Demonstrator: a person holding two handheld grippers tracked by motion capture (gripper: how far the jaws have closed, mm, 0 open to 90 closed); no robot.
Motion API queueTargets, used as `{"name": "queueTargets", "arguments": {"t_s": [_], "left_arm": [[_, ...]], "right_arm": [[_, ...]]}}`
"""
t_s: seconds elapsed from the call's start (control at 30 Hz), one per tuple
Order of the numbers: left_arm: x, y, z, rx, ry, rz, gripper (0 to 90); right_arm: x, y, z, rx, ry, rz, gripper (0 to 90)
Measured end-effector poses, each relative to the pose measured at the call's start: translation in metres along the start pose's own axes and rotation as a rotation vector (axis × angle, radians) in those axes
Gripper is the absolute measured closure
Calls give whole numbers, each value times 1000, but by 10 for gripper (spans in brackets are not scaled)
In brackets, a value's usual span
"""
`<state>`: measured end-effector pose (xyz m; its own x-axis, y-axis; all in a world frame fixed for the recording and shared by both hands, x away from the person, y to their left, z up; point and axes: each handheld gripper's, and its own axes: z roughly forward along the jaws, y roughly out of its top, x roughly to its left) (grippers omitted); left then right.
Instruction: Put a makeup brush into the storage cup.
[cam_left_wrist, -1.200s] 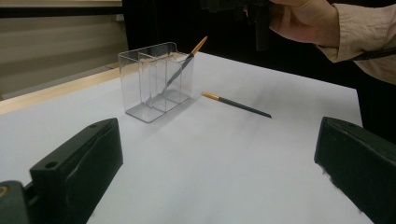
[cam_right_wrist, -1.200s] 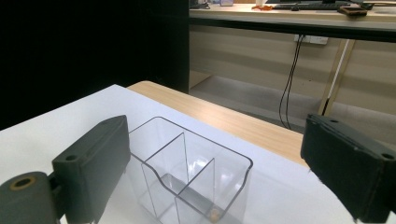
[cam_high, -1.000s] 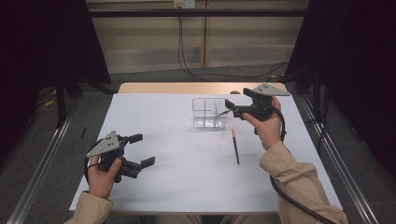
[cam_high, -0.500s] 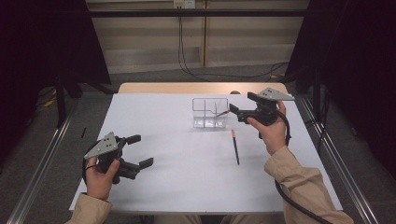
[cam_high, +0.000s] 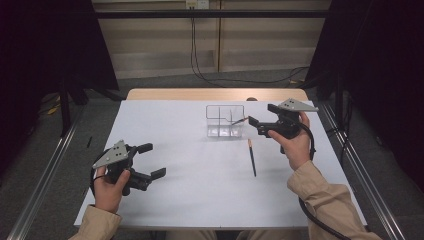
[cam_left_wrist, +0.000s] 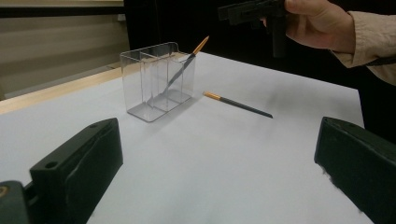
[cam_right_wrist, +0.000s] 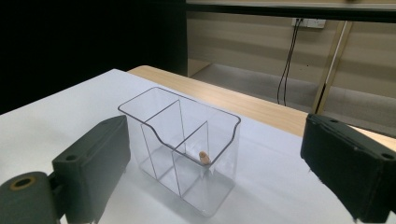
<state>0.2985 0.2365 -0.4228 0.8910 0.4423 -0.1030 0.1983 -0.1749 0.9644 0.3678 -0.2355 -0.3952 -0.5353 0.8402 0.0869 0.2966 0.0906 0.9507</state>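
Note:
A clear plastic organizer (cam_high: 224, 121) with several compartments stands at the back middle of the white table (cam_high: 190, 200). A grey pencil with an orange end (cam_high: 239, 120) leans in its right compartment, also the leaning pencil (cam_left_wrist: 186, 64) and its orange end (cam_right_wrist: 203, 157). A second pencil (cam_high: 251, 157) lies flat in front of the organizer, the same lying pencil (cam_left_wrist: 237, 104). My right gripper (cam_high: 259, 122) hovers open just right of the organizer (cam_right_wrist: 182, 140), its jaws (cam_right_wrist: 215, 140) wide apart and holding nothing. My left gripper (cam_high: 155, 160) rests open near the front left, far from the organizer (cam_left_wrist: 156, 79).
A wooden strip (cam_high: 215, 94) runs along the table's far edge. Metal rails (cam_high: 360, 170) flank the table on both sides. Cables (cam_high: 192, 45) hang on the back wall. The right hand and its gripper (cam_left_wrist: 254, 9) show at the top of the left gripper view.
The right gripper has drawn back a little to the right, away from the organizer; the pencil stays leaning in it. The left hand has barely shifted.

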Motion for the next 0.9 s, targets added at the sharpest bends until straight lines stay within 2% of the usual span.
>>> {"name": "queueTargets", "arguments": {"t_s": [0.3, 0.37, 0.57, 0.9], "left_arm": [[0, 1, 1, 0, -2, 0, 9], [0, 0, 2, 1, -6, 0, 9], [0, -1, 1, 4, -5, 0, 9], [0, -1, 0, 7, 1, -2, 9]], "right_arm": [[0, -3, -1, 47, -2, 14, 96], [0, -4, -1, 92, 6, 37, 106], [-2, -8, 1, 153, -2, 68, 122], [1, -6, 5, 203, -15, 71, 138]]}}
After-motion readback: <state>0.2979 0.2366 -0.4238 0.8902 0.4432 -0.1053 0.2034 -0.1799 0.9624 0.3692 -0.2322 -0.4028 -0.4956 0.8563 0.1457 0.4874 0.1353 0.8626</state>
